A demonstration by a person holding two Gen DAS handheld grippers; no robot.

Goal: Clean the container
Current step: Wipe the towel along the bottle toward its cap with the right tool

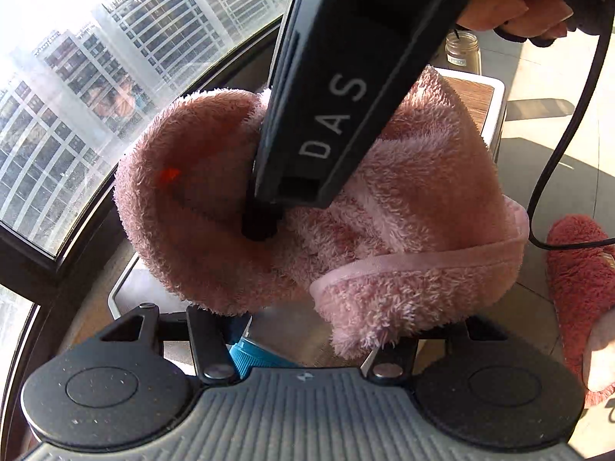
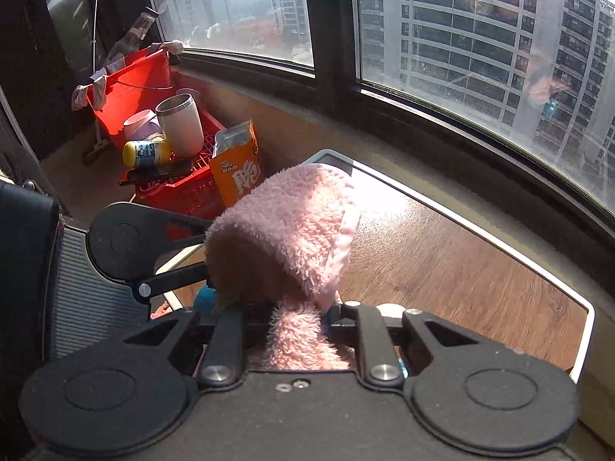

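Note:
A fluffy pink towel (image 1: 403,207) is draped over a container, of which only a blue ribbed cap (image 1: 255,359) and a bit of clear wall show. My left gripper (image 1: 292,330) holds that container at its blue end; the towel hides its fingertips. My right gripper (image 1: 261,226) comes down from above, a hand (image 1: 511,11) on its handle, and its tip is buried in the towel. In the right wrist view the right gripper (image 2: 296,319) is shut on a bunch of the pink towel (image 2: 284,223), and the left gripper (image 2: 192,265) lies at the left.
The work is above a wooden table with a white rim (image 2: 461,261) beside a large window. A glass jar (image 1: 462,52) stands at the table's far end. Beyond the corner are a red basket (image 2: 180,188) with cups, an orange snack bag (image 2: 236,171) and a red bucket (image 2: 134,88). A cable (image 1: 569,134) hangs at the right.

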